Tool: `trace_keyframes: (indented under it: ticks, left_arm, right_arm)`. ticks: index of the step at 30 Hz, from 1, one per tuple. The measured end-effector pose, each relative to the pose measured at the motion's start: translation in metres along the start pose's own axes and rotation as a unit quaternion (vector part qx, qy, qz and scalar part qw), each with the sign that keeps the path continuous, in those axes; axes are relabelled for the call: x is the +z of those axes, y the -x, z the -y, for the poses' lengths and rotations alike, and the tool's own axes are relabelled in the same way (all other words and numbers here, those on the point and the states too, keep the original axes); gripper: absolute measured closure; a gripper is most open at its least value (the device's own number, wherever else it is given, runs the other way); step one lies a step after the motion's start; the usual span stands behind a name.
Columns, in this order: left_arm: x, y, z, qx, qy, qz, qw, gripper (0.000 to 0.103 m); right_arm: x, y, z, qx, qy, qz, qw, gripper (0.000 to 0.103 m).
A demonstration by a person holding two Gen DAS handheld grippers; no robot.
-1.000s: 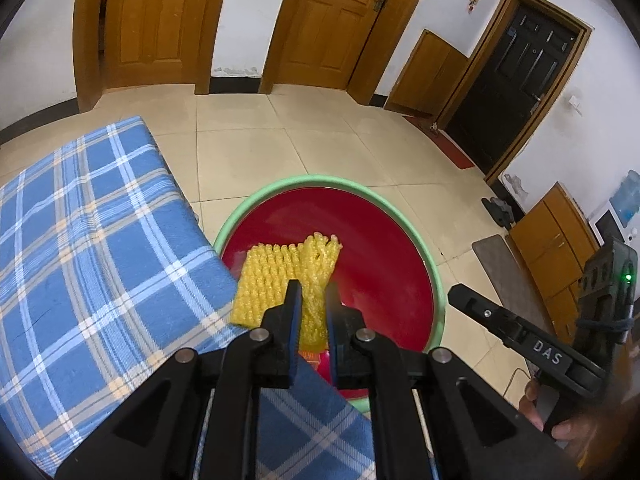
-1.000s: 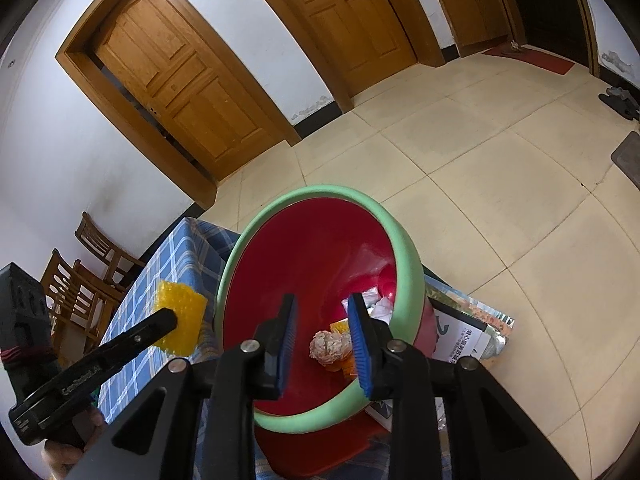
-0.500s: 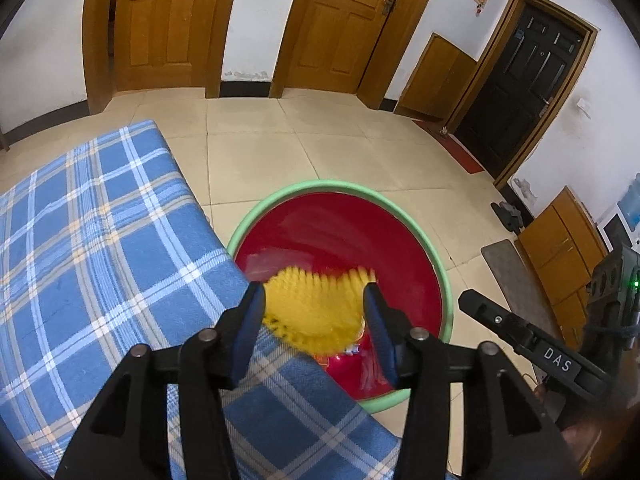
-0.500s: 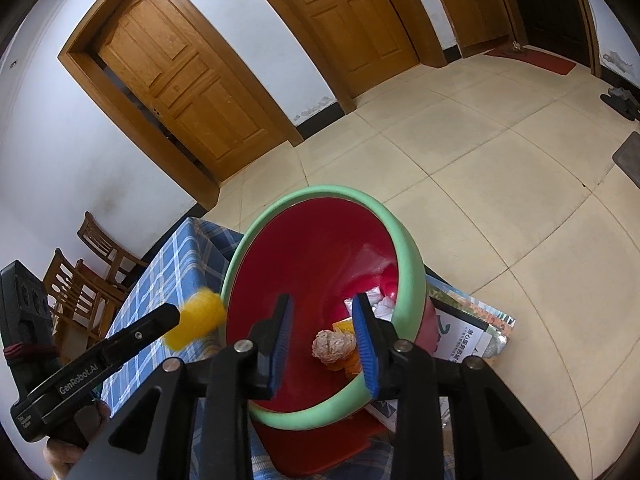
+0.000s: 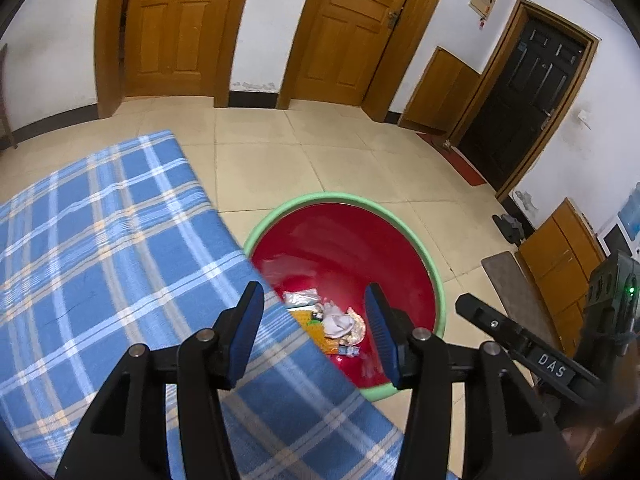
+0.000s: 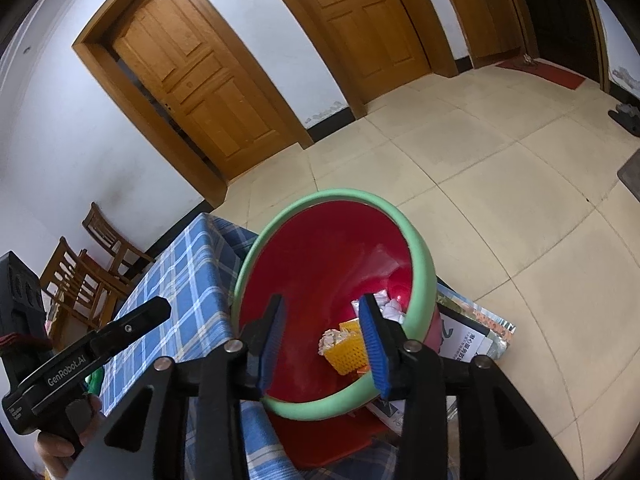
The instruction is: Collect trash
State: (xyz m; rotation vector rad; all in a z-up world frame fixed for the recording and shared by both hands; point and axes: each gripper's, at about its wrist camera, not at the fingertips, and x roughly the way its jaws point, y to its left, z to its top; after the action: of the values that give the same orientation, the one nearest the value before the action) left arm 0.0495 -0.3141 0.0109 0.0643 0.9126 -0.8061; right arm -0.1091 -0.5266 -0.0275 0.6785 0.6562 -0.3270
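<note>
A red basin with a green rim [image 5: 434,276] [image 6: 420,248] stands beside the blue plaid table [image 5: 100,248] [image 6: 188,280]. The yellow foam netting [image 6: 349,354] [image 5: 316,334] lies at the basin's bottom among crumpled white paper [image 5: 338,322] and other scraps [image 6: 334,338]. My left gripper [image 5: 314,330] is open and empty above the table's edge, over the basin. My right gripper [image 6: 322,340] is open and empty, just above the basin's near rim.
Magazines and a bag [image 6: 476,332] lie under the basin's right side. Wooden chairs [image 6: 88,268] stand behind the table. Tiled floor, wooden doors [image 5: 176,28] and a low cabinet [image 5: 560,256] surround the area.
My left gripper opened and let go of the yellow netting, which fell into the basin. My right gripper opened wider.
</note>
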Motion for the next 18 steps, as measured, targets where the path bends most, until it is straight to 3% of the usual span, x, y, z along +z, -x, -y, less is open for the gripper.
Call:
trace_keyframes:
  ticks: [8,18]
  left_arm:
    - [-0.016,0.038,-0.022,0.057,0.023,0.023,0.9978,0.035]
    - [-0.043,0.089,-0.062,0.137,0.068,0.056,0.9866,0.026]
  right_arm:
    - [-0.008,0.012,-0.032,0.023,0.041,0.002,0.999,0.037]
    - [-0.027,0.021,-0.079,0.051,0.093,-0.005,0.994,0.021]
